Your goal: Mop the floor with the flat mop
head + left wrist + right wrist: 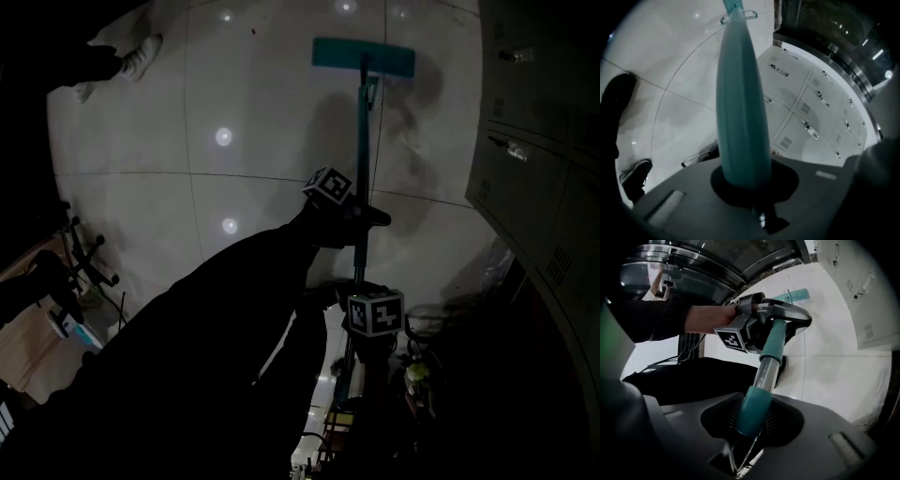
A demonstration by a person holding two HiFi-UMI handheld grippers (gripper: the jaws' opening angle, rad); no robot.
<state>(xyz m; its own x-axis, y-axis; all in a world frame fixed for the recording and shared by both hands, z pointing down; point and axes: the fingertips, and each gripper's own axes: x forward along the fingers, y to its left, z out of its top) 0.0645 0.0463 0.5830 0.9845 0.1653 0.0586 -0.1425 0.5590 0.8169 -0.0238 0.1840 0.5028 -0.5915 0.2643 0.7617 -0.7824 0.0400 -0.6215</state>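
Observation:
The flat mop's teal head (364,58) lies flat on the white tiled floor (234,206) far ahead. Its teal handle (361,141) runs straight back toward me. My left gripper (364,223) is shut on the handle at mid-length, its marker cube up-left of the pole. The right gripper (357,284) is shut on the handle lower down, closer to me. In the left gripper view the handle (740,93) rises out of the left gripper (745,180). In the right gripper view the handle (761,376) passes through the right gripper (754,416) up to the left gripper (776,319); the mop head (797,294) lies beyond.
Grey lockers (534,141) line the right side, close to the mop head, also seen as lockers (806,103). A person's white shoes (141,58) stand at the far left. A chair base (80,262) is at the left, and cables and clutter (412,366) lie by my feet.

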